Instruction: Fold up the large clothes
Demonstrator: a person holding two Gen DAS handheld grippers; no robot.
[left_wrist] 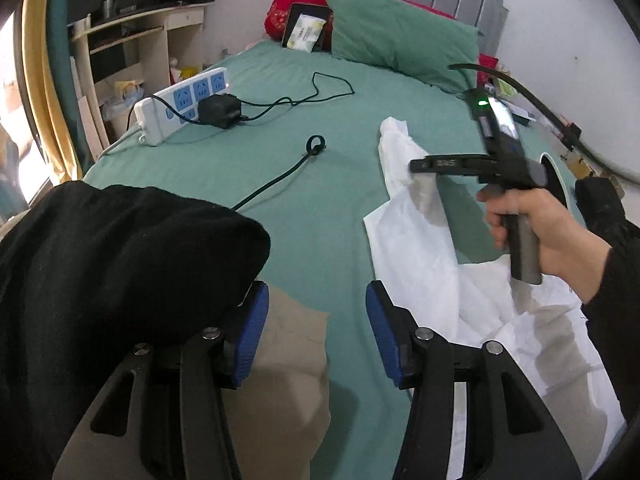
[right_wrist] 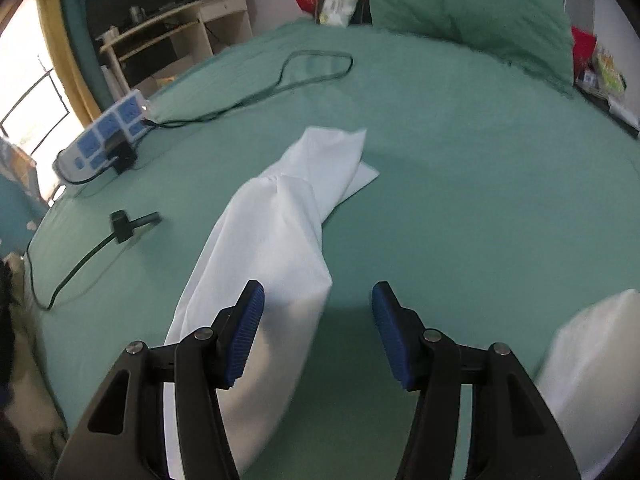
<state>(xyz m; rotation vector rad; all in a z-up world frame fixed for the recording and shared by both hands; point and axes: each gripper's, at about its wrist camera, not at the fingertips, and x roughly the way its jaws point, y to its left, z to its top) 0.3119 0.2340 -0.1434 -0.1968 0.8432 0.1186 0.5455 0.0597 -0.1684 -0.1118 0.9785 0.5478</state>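
While the green bed sheet (right_wrist: 460,168) takes up nearly all of both views, the task's item is the white garment (right_wrist: 280,216), lying crumpled on the near right part of the bed. Its long sleeve or leg section runs as a strip from near to far, slanting slightly right toward the green pillow (left_wrist: 400,36). A black garment (left_wrist: 120,264) is bunched at near left beside the left gripper, with a tan cloth (left_wrist: 288,364) under it. A power strip (left_wrist: 184,104) and loose cable (left_wrist: 280,176) lie far left, well apart from the white cloth. Right gripper (right_wrist: 318,332): jaws part open, nothing between them; the white strip lies just left of its left finger and extends away along the pointing direction. In the left wrist view the same gripper hovers over the strip, held in a hand (left_wrist: 536,228). Left gripper (left_wrist: 318,332): jaws part open, empty, bare sheet between the pads (left_wrist: 254,332); white cloth lies to its right. Judgement: right hand is the nearer one; the coming grasp likely needs a small shift left onto the strip's edge.
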